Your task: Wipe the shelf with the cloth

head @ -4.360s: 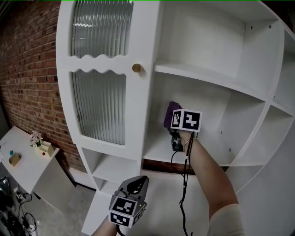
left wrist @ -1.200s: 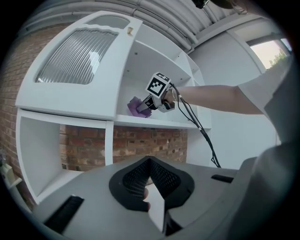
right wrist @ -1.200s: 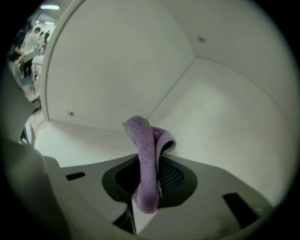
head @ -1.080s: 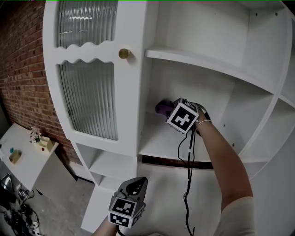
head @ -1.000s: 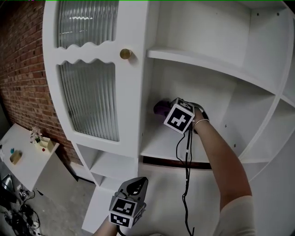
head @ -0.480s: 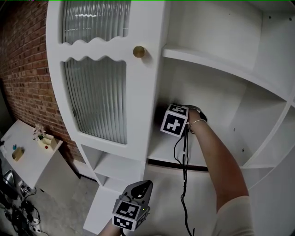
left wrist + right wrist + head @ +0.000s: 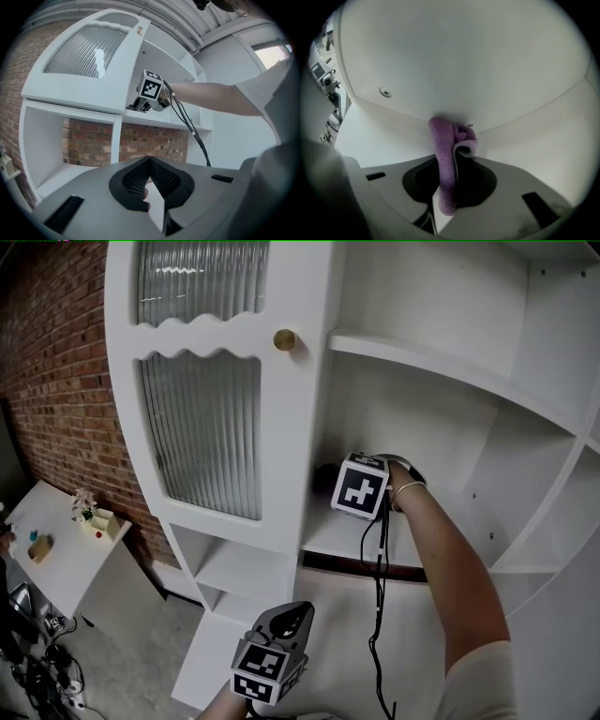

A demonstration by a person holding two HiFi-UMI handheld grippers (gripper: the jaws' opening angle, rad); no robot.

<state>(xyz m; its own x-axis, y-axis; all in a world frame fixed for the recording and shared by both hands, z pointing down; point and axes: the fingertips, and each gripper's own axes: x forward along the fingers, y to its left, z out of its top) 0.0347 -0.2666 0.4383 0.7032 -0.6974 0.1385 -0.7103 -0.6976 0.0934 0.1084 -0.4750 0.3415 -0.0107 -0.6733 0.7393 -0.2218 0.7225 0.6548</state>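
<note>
My right gripper [image 7: 349, 482] reaches into the middle compartment of the white shelf unit [image 7: 342, 532], close to its left wall, with its marker cube facing me. In the right gripper view it [image 7: 446, 194] is shut on a folded purple cloth [image 7: 443, 154], whose tip presses into a white inner corner of the compartment. The cube hides the cloth in the head view. My left gripper [image 7: 278, 637] hangs low in front of the unit, shut and empty. Its own view looks up at the right gripper's cube [image 7: 151, 88].
A cabinet door with ribbed glass [image 7: 202, 427] and a brass knob [image 7: 284, 339] stands left of the open compartments. Another shelf board [image 7: 441, 371] lies above. A black cable [image 7: 377, 615] hangs from the right gripper. A brick wall [image 7: 56, 381] and small white table [image 7: 56, 554] are at left.
My right gripper has slid left along the shelf toward the compartment's left wall. The purple cloth, seen a second ago, is now hidden behind the cube. The left gripper stays low.
</note>
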